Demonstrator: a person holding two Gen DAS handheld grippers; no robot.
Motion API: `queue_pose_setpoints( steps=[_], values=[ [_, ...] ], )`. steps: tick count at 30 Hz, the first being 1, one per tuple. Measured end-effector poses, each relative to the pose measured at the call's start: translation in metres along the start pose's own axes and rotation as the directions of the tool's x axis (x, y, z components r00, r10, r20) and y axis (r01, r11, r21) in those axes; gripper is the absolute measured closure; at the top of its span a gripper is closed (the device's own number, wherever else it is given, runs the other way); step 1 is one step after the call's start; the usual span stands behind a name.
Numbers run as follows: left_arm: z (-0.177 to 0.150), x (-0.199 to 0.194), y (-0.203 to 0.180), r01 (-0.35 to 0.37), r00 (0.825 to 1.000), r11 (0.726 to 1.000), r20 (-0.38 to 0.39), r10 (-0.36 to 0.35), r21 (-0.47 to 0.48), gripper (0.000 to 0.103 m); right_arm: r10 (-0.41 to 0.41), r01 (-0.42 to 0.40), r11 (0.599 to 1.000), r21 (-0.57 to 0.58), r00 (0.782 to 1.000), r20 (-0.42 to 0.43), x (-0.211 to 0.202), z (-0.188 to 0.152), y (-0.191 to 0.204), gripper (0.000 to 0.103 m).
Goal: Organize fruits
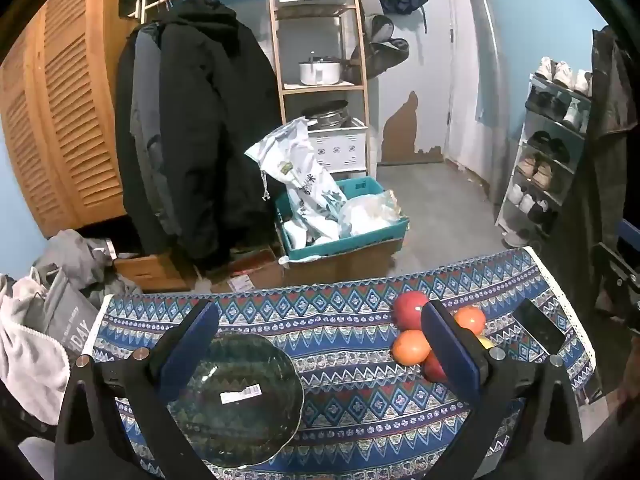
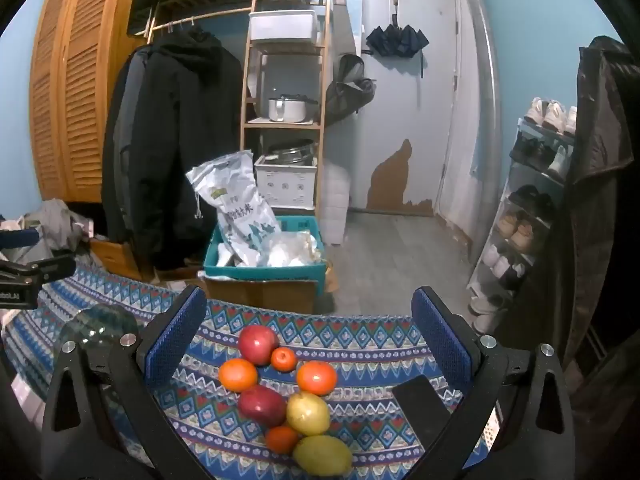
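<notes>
both claws released: left gripper (image 1: 320, 344) over the glass bowl (image 1: 236, 398) at lower left, right gripper (image 2: 308, 344) framing the fruits (image 2: 288, 396), a pile running lengthwise from centre toward the bottom edge.

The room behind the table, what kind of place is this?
Most likely the entryway or storage corner of a home. A shoe rack stands by the door, dark coats hang from a rail, and a wooden shelf holds a pot and bins.

Blue walls (image 2: 532, 20), grey floor (image 2: 400, 248), louvred wooden wardrobe (image 1: 68, 120), wooden shelf unit (image 2: 286, 120), shoe rack (image 2: 524, 208)
</notes>
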State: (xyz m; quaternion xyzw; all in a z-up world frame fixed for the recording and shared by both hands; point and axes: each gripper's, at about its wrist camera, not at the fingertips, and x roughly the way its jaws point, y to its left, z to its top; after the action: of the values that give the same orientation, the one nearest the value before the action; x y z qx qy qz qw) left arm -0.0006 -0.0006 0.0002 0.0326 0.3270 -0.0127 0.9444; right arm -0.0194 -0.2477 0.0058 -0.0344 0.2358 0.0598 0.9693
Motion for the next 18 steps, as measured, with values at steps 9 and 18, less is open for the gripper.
queue_pose_setpoints(
  steps=[9, 18],
  values=[
    [0.0002, 0.0018, -0.0049, 0.028, 1.0, 1.0, -0.011, -0.027, 0.015, 0.001, 0.002, -0.002, 1.0, 0.003, 1.0, -0.011, -0.0008, -0.0007, -0.0024, 0.002],
    [-0.0036, 0.0019, -0.0076, 0.029, 1.0, 0.999, -0.011, -0.029, 0.021, 0.001, 0.011, -0.011, 1.0, -0.006, 1.0, -0.003, -0.0004, -0.0034, 0.0024, 0.002]
  ],
)
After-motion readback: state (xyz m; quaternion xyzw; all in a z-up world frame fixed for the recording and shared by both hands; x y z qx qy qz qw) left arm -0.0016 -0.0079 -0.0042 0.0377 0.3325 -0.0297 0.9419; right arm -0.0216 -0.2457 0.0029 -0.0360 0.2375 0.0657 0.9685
